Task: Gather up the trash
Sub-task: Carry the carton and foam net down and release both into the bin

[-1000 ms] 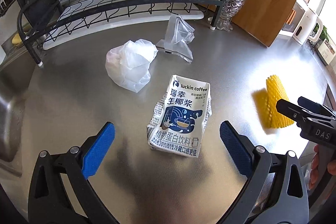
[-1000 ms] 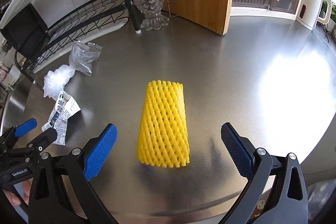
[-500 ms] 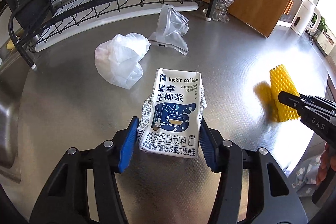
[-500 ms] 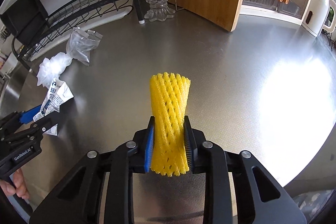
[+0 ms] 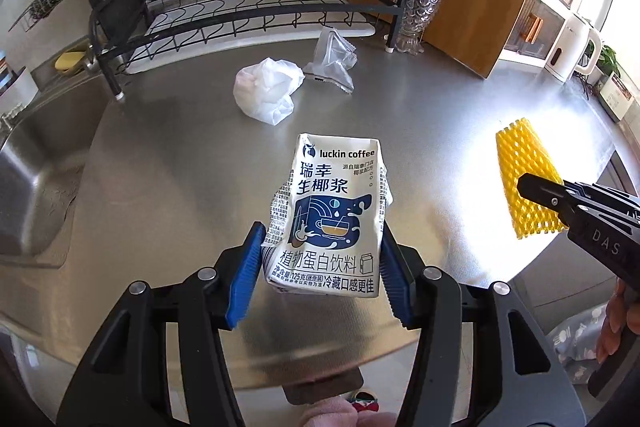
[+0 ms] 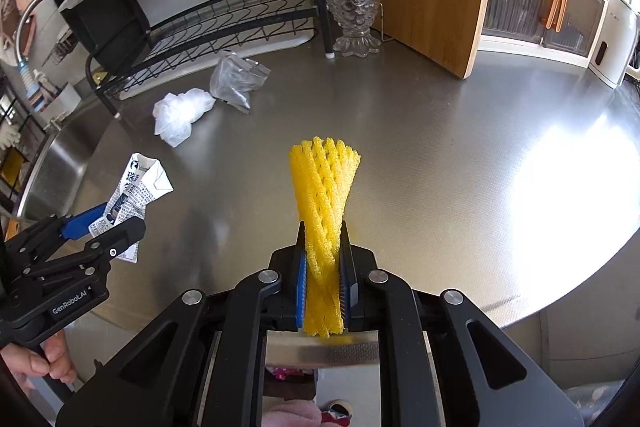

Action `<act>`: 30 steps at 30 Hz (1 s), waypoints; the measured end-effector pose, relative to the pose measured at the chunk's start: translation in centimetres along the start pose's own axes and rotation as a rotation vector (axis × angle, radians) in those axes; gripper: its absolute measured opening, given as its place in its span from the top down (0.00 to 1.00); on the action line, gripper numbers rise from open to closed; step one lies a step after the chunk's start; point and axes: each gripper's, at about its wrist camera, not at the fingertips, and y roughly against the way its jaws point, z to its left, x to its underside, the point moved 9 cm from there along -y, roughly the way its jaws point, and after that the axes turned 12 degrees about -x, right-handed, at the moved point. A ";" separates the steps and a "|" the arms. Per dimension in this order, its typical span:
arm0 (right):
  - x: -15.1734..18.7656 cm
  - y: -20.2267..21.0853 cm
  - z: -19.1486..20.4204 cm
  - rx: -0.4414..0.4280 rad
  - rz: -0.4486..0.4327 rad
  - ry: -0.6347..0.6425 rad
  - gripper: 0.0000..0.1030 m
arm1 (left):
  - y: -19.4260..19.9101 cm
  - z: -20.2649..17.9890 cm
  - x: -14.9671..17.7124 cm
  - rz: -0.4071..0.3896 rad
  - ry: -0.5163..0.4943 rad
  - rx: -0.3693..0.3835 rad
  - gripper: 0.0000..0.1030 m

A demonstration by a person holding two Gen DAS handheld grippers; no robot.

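Steel kitchen surface with a dish rack along its far edge carries what is left of the litter: a crumpled white bag and a clear wrapper, both near the rack. The left gripper has its fingers pinching a squashed drink carton by its lower end, held above the near edge. The right gripper has its fingers pressed hard on a yellow foam net, squeezing it thin. Carrying both off calls for a steady squeeze and level wrists; the carton's grip is low, so tipping it could let it slide out.
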 end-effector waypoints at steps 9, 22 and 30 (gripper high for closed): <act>6.0 3.6 4.6 -0.099 0.039 0.048 0.86 | 5.3 2.3 7.7 0.027 0.062 -0.021 0.49; 17.0 1.6 7.8 -0.173 0.228 0.041 0.86 | 5.0 4.0 19.8 0.174 0.105 -0.041 0.49; 22.3 -2.9 7.9 -0.149 0.341 0.040 0.86 | 0.6 4.4 25.3 0.287 0.129 -0.038 0.49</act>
